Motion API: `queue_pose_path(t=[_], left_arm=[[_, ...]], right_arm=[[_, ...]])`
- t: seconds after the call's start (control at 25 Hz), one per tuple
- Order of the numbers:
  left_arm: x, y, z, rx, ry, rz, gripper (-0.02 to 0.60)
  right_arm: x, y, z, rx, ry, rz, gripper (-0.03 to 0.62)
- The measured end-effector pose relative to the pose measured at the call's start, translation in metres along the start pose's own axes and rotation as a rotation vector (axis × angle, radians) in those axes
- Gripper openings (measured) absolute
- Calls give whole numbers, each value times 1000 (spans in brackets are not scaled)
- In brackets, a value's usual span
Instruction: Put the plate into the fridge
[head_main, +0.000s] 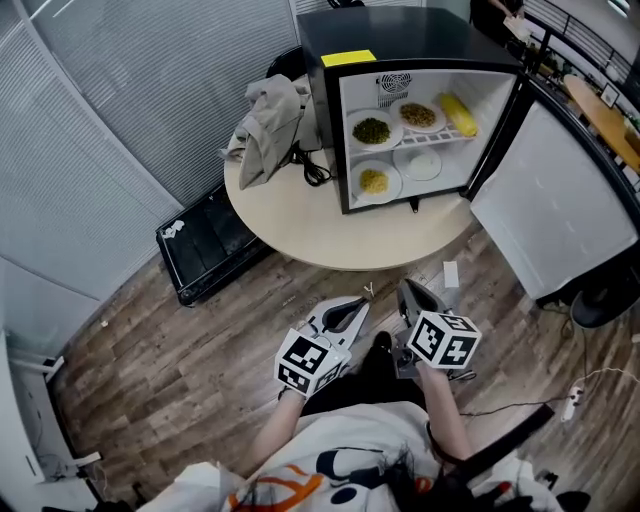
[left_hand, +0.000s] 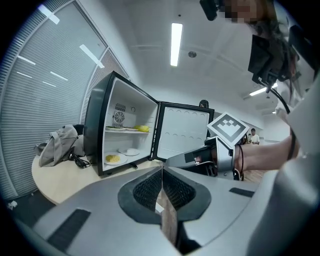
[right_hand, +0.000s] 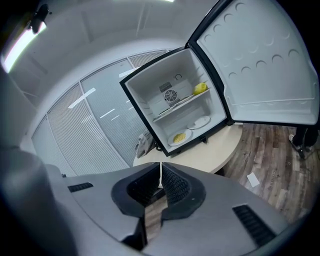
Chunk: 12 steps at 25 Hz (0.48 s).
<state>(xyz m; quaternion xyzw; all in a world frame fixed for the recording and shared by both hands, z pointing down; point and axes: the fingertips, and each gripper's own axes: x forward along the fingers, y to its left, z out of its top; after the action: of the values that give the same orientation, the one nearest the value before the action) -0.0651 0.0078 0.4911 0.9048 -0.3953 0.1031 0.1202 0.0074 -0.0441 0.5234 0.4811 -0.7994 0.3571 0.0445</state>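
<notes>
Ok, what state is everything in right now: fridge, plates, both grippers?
Fridge door: wide open.
Top-shelf plates: two, holding food.
Bottom plates: one with yellow food, one looks bare.
Left gripper: jaws shut, empty.
Right gripper: jaws shut, empty.
Cloth: heaped on the table beside the fridge.

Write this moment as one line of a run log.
fridge: open, plates inside | left gripper: shut, empty | right gripper: shut, empty | both short of table

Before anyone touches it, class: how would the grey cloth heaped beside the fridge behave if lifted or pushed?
The grey cloth lies crumpled in folds, so probably floppy, sagging when lifted. Pushed, its loose heap would likely bunch rather than slide.
</notes>
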Motion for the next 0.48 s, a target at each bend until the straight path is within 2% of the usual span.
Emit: queue_pose_path(t=[0.48], left_arm=[[-23, -12, -6, 8, -28, -5, 12]], right_arm=[[-19, 14, -21, -49, 17, -4, 18]])
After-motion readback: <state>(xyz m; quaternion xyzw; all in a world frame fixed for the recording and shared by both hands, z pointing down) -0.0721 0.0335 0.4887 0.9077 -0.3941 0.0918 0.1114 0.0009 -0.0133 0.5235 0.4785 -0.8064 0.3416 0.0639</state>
